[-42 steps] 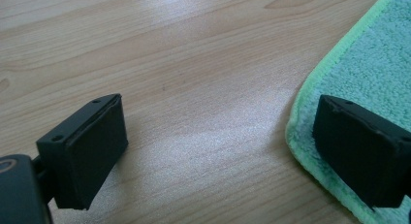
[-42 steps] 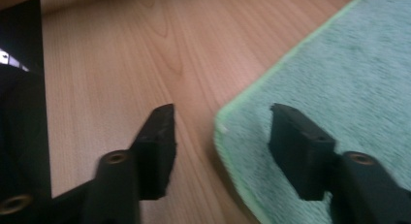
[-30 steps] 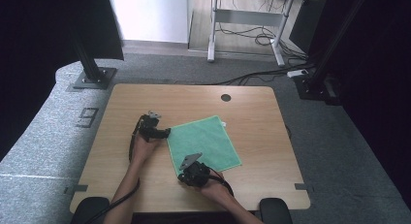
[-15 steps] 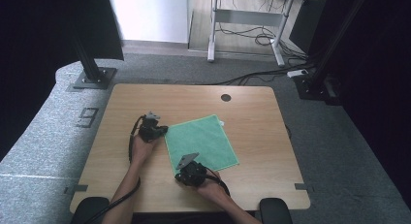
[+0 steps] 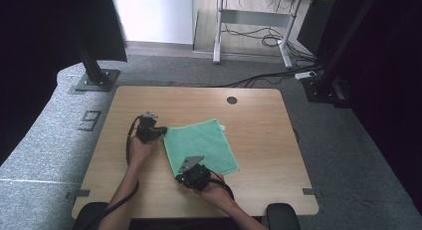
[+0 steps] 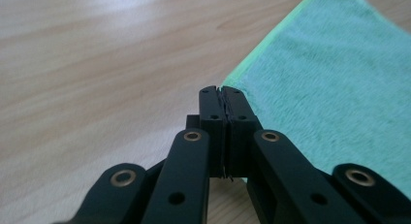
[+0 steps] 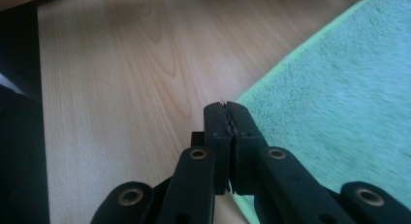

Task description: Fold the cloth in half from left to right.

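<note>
Both grippers low at the green towel

Left gripper and right gripper each pinch a near-side towel corner; the pinched cloth is hidden.

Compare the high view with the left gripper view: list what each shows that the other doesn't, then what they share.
High view adds: the right claw at the green cloth's near corner, the whole table with its round hole, the grey floor, and a desk with cables behind.
Left gripper view adds: close up, the left claw with its jaws pressed shut right at a cloth corner, plus the cloth's fluffy pile and lighter green hem.
Shared: the left claw, the green cloth lying flat, and the wooden tabletop.
</note>
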Demonstrator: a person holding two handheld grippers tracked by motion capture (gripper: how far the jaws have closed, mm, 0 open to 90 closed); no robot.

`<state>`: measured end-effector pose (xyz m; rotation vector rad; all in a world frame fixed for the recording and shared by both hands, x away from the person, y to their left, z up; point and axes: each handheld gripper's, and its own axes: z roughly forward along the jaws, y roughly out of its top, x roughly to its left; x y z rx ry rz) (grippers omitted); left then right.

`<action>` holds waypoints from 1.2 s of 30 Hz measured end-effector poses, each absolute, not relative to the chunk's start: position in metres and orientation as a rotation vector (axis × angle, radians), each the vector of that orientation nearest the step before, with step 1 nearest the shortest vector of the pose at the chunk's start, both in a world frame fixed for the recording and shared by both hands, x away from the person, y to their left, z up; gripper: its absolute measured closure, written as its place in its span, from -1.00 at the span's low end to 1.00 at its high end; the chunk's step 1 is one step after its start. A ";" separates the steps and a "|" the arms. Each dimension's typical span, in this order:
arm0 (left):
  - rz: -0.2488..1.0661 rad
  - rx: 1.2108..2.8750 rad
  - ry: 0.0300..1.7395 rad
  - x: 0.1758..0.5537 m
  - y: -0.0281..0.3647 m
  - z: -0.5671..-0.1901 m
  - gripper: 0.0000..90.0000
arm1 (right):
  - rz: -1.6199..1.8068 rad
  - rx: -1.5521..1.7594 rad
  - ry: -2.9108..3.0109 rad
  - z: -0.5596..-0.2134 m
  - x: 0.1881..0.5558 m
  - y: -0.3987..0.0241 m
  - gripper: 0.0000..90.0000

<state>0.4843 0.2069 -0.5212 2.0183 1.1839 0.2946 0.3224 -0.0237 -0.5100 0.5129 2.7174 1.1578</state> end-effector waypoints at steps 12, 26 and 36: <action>0.294 2.032 1.121 0.502 0.169 -0.504 0.95 | 1.164 0.619 2.623 -0.502 0.327 -0.066 0.94; 0.288 2.067 1.028 0.519 0.122 -0.501 0.95 | 1.171 0.754 2.530 -0.498 0.337 -0.120 0.94; 0.298 2.113 0.962 0.530 0.085 -0.496 0.95 | 1.161 0.835 2.490 -0.500 0.339 -0.152 0.94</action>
